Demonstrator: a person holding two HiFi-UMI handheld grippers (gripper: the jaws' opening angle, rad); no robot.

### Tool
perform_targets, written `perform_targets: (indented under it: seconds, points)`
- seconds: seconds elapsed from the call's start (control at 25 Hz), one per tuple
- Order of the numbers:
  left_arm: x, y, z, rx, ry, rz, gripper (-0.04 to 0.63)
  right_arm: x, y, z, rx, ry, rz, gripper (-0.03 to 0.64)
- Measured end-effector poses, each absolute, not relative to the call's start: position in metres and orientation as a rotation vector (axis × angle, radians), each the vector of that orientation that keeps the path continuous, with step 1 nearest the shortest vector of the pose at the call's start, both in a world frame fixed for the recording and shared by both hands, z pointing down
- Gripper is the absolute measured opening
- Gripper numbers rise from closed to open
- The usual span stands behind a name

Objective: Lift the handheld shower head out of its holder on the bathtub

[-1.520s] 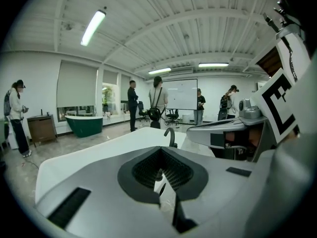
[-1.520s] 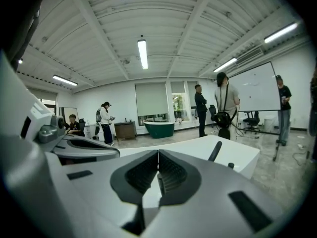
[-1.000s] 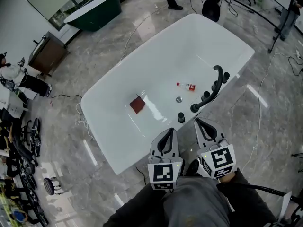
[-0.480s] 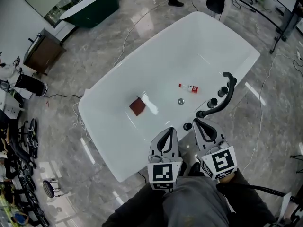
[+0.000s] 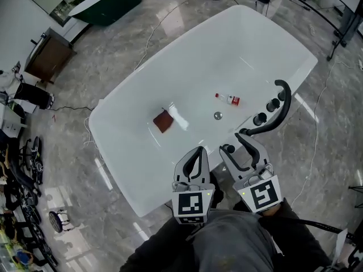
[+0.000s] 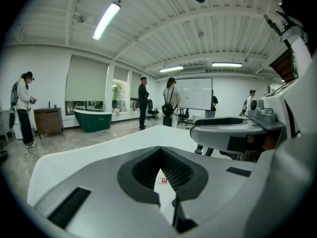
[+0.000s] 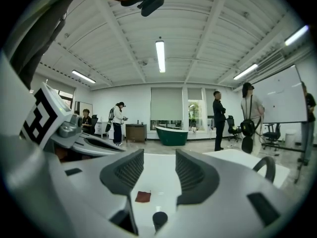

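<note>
Far left on the grey marble floor (image 5: pixel 74 152): a brown cabinet (image 5: pixel 45 58), and further up a dark green tub (image 5: pixel 108 4). Filling the middle, set slantwise: a white bathtub (image 5: pixel 122 169). Inside it, left of centre: a dark red cloth (image 5: pixel 163 120), flat on the bottom. Below that, at the near rim: left gripper (image 5: pixel 198 150), closed with its tips touching, holding nothing. Further right in the basin: a round drain (image 5: pixel 218 115), then a small bottle (image 5: pixel 228 99) lying on its side. Next along the near rim: right gripper (image 5: pixel 237 146), jaws opening and already wide apart, nothing pressed between the pads, a black knob (image 5: pixel 229 149) low at its tips. Rightmost: the black handheld shower head (image 5: pixel 286 103), curved, lying in place along the right rim beside two more knobs (image 5: pixel 260 118), outside the spread jaws, its lower end just beside them.
</note>
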State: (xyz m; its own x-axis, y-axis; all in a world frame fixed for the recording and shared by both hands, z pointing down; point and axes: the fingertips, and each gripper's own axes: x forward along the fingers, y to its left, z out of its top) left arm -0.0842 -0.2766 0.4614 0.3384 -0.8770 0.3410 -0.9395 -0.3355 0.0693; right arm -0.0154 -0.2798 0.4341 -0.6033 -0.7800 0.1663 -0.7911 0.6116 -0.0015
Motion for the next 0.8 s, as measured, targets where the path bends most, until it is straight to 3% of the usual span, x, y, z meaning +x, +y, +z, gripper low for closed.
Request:
perform_targets:
  seconds: [0.8]
  points:
    - [-0.118, -0.258, 0.533, 2.267, -1.776, 0.454, 0.003, -0.026, -0.284, 0.569, 1.209, -2.601, 0.164, 0.195]
